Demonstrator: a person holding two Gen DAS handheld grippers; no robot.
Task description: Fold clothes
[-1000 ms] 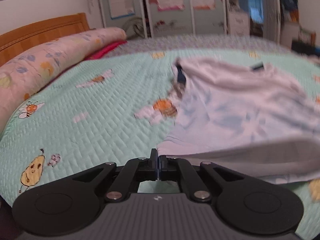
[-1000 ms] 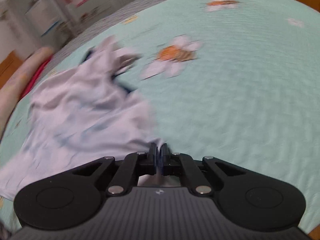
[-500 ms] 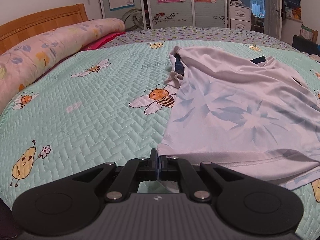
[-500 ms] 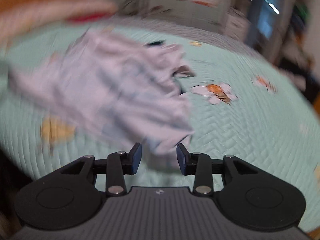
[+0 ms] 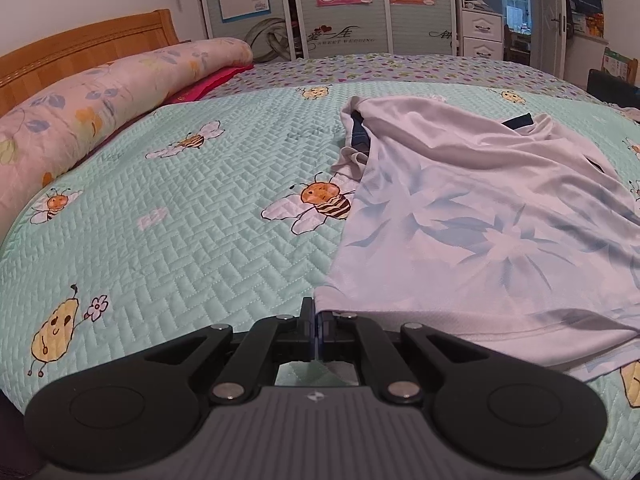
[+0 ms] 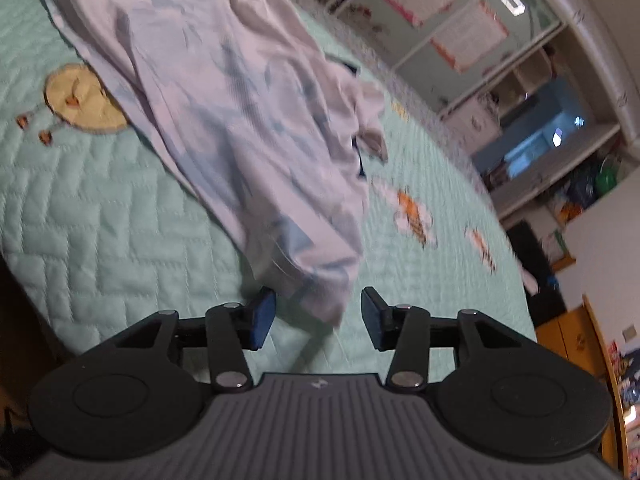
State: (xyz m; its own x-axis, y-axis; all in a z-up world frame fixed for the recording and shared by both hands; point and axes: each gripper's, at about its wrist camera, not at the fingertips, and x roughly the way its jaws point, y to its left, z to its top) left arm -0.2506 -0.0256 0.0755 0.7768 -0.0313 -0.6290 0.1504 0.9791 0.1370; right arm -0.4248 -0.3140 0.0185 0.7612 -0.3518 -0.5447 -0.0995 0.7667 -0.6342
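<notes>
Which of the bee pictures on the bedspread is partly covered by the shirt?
The big bee mid-bedspread: the pale floral shirt overlaps its right side. The bee farther back and the bee beside the bolster lie fully uncovered.

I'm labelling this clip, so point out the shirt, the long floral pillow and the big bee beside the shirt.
shirt [image 5: 480, 216]: left wrist view, on its leaf-printed middle.
floral pillow [image 5: 120, 92]: left wrist view, on its middle.
bee [image 5: 324, 200]: left wrist view, on its orange and striped body.
</notes>
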